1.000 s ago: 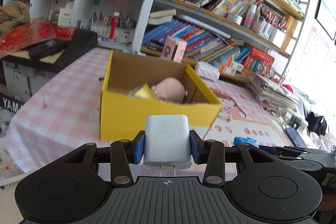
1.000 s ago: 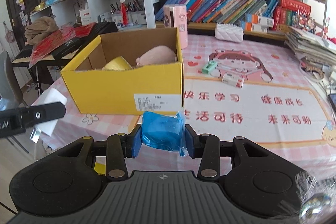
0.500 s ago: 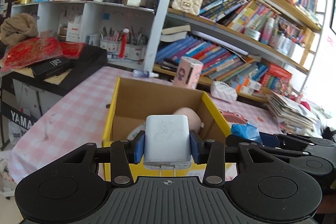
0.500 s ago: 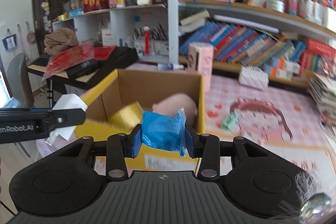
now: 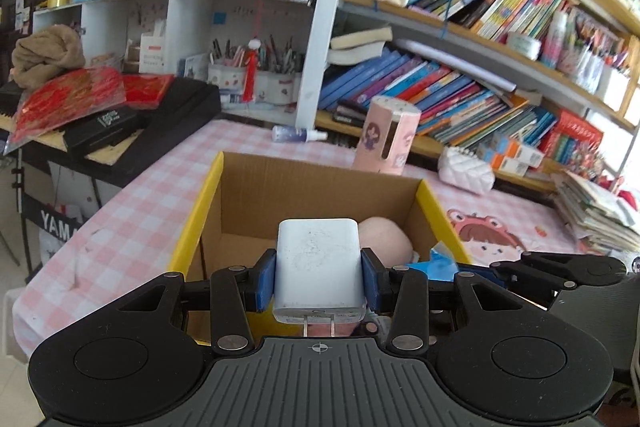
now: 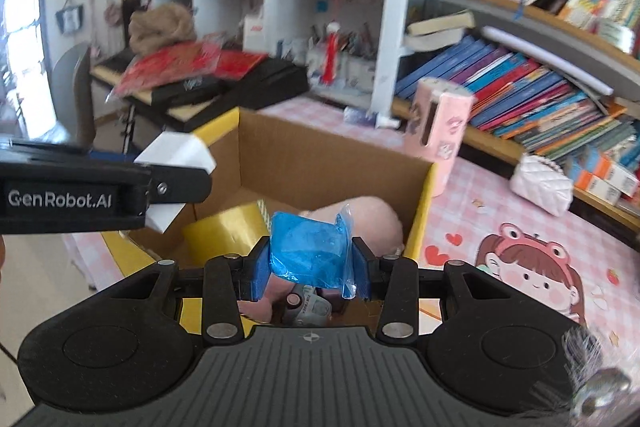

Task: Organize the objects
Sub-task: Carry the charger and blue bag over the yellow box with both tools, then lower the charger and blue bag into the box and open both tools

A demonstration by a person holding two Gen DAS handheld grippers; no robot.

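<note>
My left gripper [image 5: 318,281] is shut on a white plug-in charger [image 5: 318,263], held over the near side of an open yellow cardboard box [image 5: 200,211]. My right gripper [image 6: 310,269] is shut on a blue plastic-wrapped packet [image 6: 308,251], also above the box [image 6: 424,199]. Inside the box lie a pink soft toy [image 6: 376,215], a gold package [image 6: 228,231] and some small items under the packet. In the right wrist view the left gripper [image 6: 176,175] with the charger [image 6: 176,151] hangs over the box's left wall. The blue packet [image 5: 442,261] shows at the box's right wall in the left wrist view.
The box stands on a pink checked tablecloth [image 5: 132,211]. Behind it are a pink cylinder holder [image 5: 388,135], a small spray bottle [image 5: 298,135] and a white quilted pouch [image 5: 466,171]. Bookshelves [image 5: 460,95] fill the back; a black keyboard [image 5: 160,123] with red packets sits left.
Both grippers have moved forward from in front of the box to above its opening, each still holding its object. The right gripper has rolled, so its view is tilted.
</note>
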